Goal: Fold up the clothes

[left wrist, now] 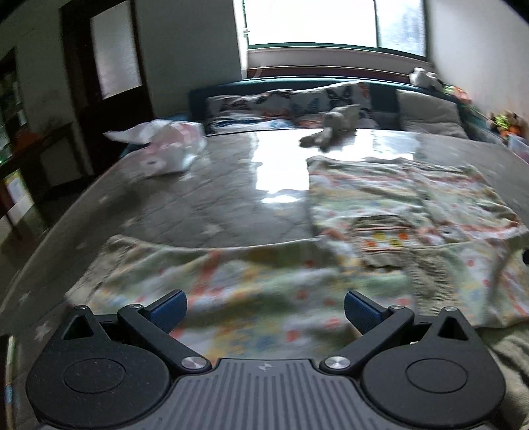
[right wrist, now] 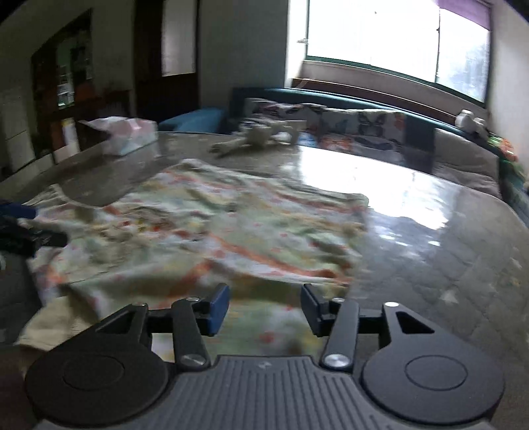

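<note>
A light patterned garment [left wrist: 380, 215] with orange, yellow and green print lies spread on the glossy table [left wrist: 231, 185]. It also shows in the right wrist view [right wrist: 205, 225]. My left gripper [left wrist: 264, 312] is open and empty, just above the garment's near edge. My right gripper [right wrist: 266, 309] is open and empty, over the garment's near right edge. The left gripper's dark tip [right wrist: 20, 228] shows at the left edge of the right wrist view, by the garment. Both views are blurred by motion.
A tissue pack [left wrist: 168, 145] lies at the table's far left. A pale stuffed toy [left wrist: 330, 127] lies at the far edge. Behind it are a sofa with butterfly cushions [left wrist: 297, 102] and a bright window [left wrist: 330, 23]. A dark cabinet [left wrist: 20, 139] stands at left.
</note>
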The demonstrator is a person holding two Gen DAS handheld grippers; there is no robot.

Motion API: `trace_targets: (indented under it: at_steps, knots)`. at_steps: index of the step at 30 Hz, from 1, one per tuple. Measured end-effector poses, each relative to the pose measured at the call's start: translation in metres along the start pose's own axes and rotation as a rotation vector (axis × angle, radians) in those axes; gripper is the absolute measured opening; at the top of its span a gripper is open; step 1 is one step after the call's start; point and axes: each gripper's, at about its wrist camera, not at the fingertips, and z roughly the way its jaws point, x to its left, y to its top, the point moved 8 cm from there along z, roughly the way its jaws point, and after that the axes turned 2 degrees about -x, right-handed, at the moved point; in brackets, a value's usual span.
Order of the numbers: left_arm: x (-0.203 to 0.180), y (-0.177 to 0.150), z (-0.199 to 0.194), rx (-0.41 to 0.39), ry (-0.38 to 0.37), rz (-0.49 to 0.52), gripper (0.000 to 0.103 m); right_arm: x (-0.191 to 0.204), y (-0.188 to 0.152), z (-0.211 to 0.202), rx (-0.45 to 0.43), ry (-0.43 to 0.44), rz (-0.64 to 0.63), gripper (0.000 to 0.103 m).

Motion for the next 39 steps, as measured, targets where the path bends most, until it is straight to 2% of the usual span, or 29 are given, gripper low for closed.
trace_targets:
  at_steps: [5, 10, 16, 20, 24, 28, 31, 33, 35, 39]
  knots:
    - [0.040, -0.003, -0.002, -0.004, 0.079, -0.071, 0.103, 0.043, 0.009, 0.011, -0.008, 0.096, -0.064, 0.056]
    - [0.080, -0.006, -0.003, -0.005, 0.158, -0.135, 0.103, 0.079, 0.001, 0.026, 0.032, 0.161, -0.135, 0.057]
    - [0.127, -0.006, 0.003, -0.005, 0.240, -0.236, 0.101, 0.081, 0.001, 0.019, 0.024, 0.158, -0.151, 0.064]
    - [0.155, -0.007, 0.010, 0.009, 0.281, -0.306, 0.090, 0.082, 0.001, 0.013, 0.015, 0.152, -0.159, 0.064]
    - [0.172, -0.013, 0.018, 0.038, 0.274, -0.376, 0.067, 0.076, 0.001, 0.009, 0.009, 0.144, -0.141, 0.064]
    - [0.177, -0.016, 0.018, 0.034, 0.277, -0.401, 0.056, 0.070, 0.000, 0.006, 0.003, 0.134, -0.120, 0.064]
    - [0.172, -0.014, 0.018, 0.020, 0.250, -0.394, 0.034, 0.067, -0.001, 0.005, 0.001, 0.132, -0.105, 0.064]
    - [0.166, -0.013, 0.017, 0.010, 0.233, -0.392, 0.016, 0.065, -0.001, 0.004, -0.002, 0.130, -0.098, 0.064]
    - [0.161, -0.011, 0.016, 0.000, 0.217, -0.399, 0.010, 0.064, -0.001, 0.002, -0.005, 0.128, -0.092, 0.064]
    - [0.150, 0.000, 0.004, -0.039, 0.166, -0.419, 0.009, 0.062, -0.002, -0.002, -0.012, 0.124, -0.078, 0.064]
